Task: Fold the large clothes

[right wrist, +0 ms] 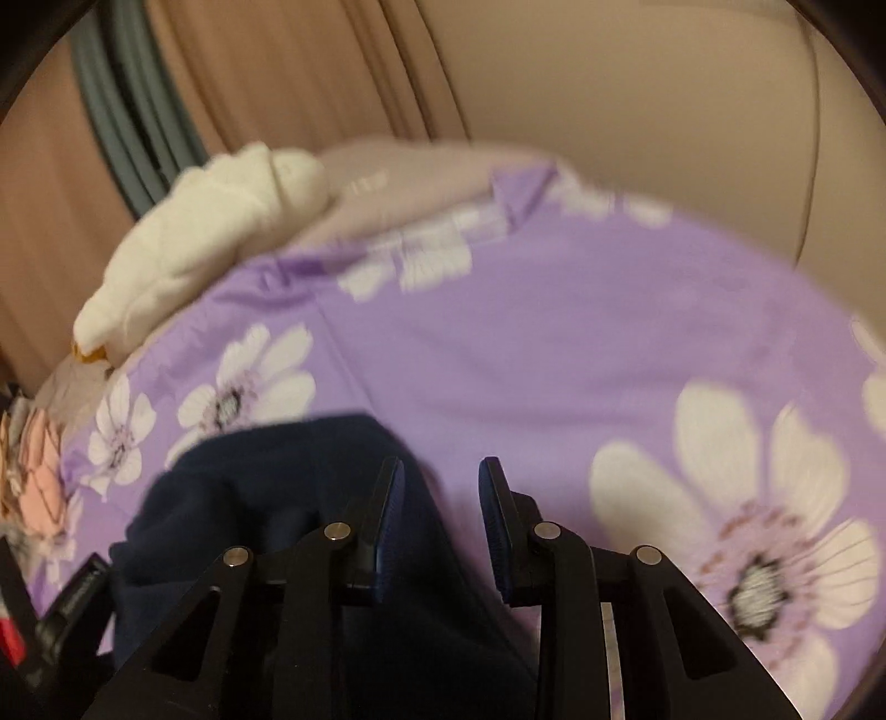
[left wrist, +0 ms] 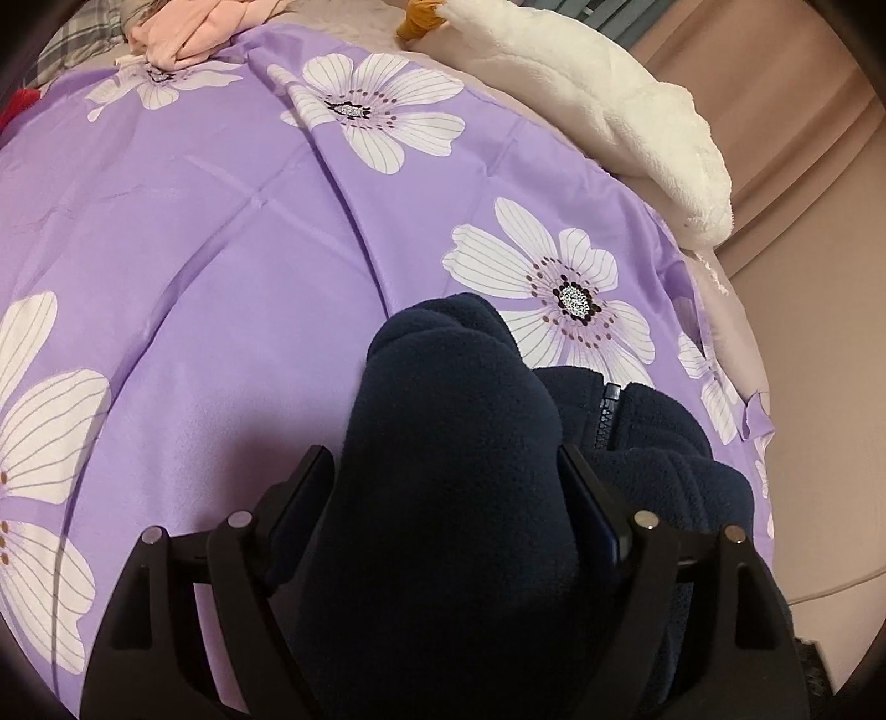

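The navy fleece jacket (left wrist: 459, 443) lies bunched on the purple floral bedsheet (left wrist: 221, 266), and the places below are given from this jacket. In the left wrist view, the left gripper (left wrist: 443, 471) pinches a thick fold of the fleece: one finger presses on each side of the fold, and the fabric fills the whole space between them. Just to the right of this fold, the jacket's zipper (left wrist: 606, 415) shows between two parts of the collar. A large white flower print (left wrist: 559, 288) of the sheet lies right behind the jacket. Farther behind and to the right, a white plush toy (left wrist: 609, 111) lies on the edge of the bed. Far behind to the left, a pink garment (left wrist: 177, 33) is crumpled on the sheet.

In the right wrist view, which is blurred, the right gripper (right wrist: 440, 509) has its fingers spread apart. The jacket (right wrist: 266, 498) lies under the left finger and reaches into the gap between the two fingers, but the fingers do not press it. The sheet (right wrist: 554, 343) shows beyond the tips.
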